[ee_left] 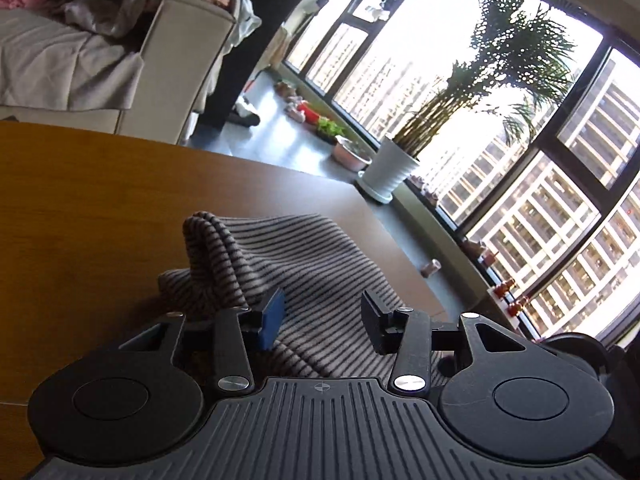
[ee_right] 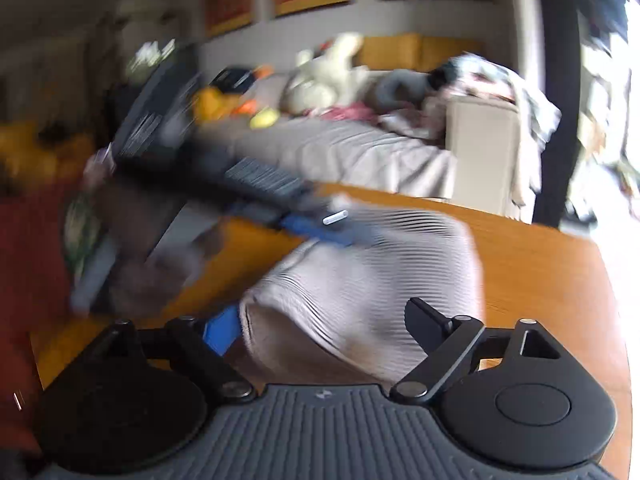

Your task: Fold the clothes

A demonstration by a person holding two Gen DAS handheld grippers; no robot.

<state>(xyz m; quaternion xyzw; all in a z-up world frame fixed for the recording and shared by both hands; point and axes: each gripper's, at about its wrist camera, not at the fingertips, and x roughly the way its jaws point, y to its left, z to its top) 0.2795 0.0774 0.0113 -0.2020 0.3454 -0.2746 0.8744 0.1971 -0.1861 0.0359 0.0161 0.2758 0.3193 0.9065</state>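
Note:
A grey garment with thin dark stripes (ee_left: 320, 256) lies bunched on the wooden table (ee_left: 80, 208). In the left wrist view a folded ridge of it rises at the left. My left gripper (ee_left: 322, 320) hovers over the near part of the cloth, its jaws apart and nothing pinched between the pads. In the right wrist view the same garment (ee_right: 380, 256) spreads in front of my right gripper (ee_right: 320, 328). That gripper is wide open with the near edge of the cloth between its fingers. The left gripper (ee_right: 320, 228) shows blurred at the garment's far edge.
A sofa (ee_right: 340, 152) heaped with clothes and soft toys stands beyond the table (ee_right: 540, 272). A potted palm (ee_left: 390, 168) and small items line the floor by the tall windows. A blurred hand (ee_right: 160, 272) holds the left gripper. The table's edge runs close on the right.

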